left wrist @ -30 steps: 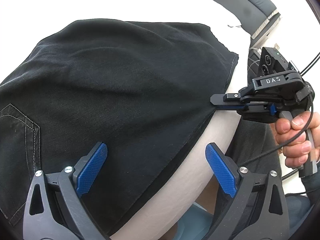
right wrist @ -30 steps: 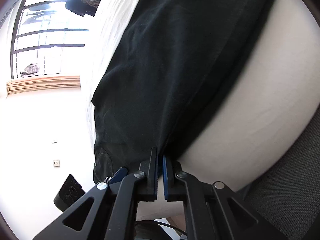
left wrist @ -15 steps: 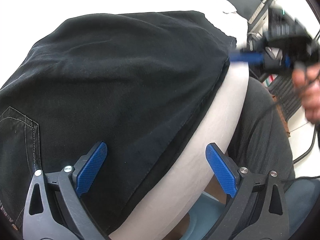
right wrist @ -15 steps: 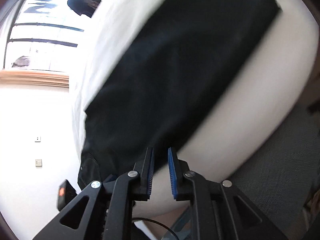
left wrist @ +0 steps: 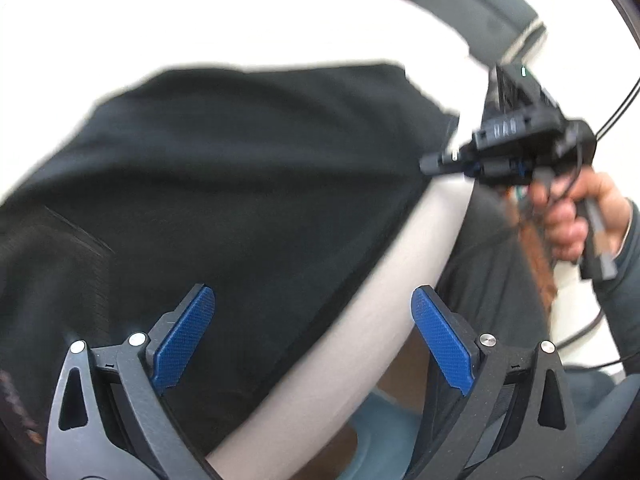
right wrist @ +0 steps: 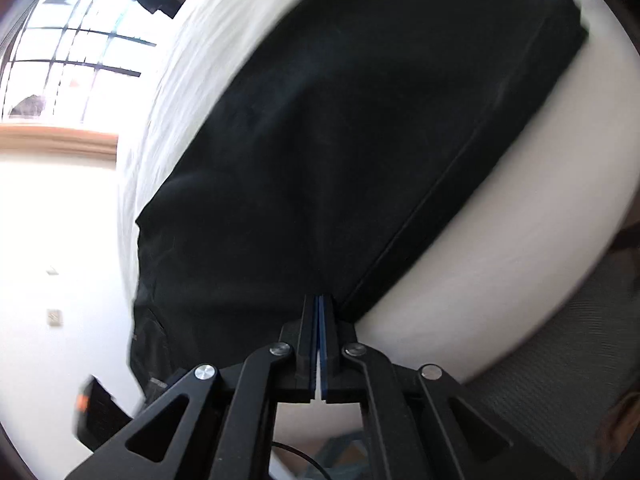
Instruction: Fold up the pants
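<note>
Black pants point(left wrist: 240, 184) lie folded flat on a white bed point(left wrist: 248, 28); they also fill the right wrist view point(right wrist: 340, 152). My left gripper point(left wrist: 312, 328) is open and empty, hovering over the pants' near edge. My right gripper point(right wrist: 320, 308) has its jaws pressed together at the pants' near edge, with the fabric meeting the tips. In the left wrist view the right gripper point(left wrist: 436, 166) sits at the right side edge of the pants. Both views are blurred.
The white mattress edge point(left wrist: 360, 352) curves down in front. A dark grey chair point(right wrist: 560, 392) stands by the bed. A dark headboard cushion point(left wrist: 480, 4) is at the back. A window point(right wrist: 68, 60) and a black device point(right wrist: 96, 412) show on the left.
My right gripper opened and pulled off the pants half a second ago; now it is back at the edge with its jaws shut. The left gripper stayed open and shifted slightly.
</note>
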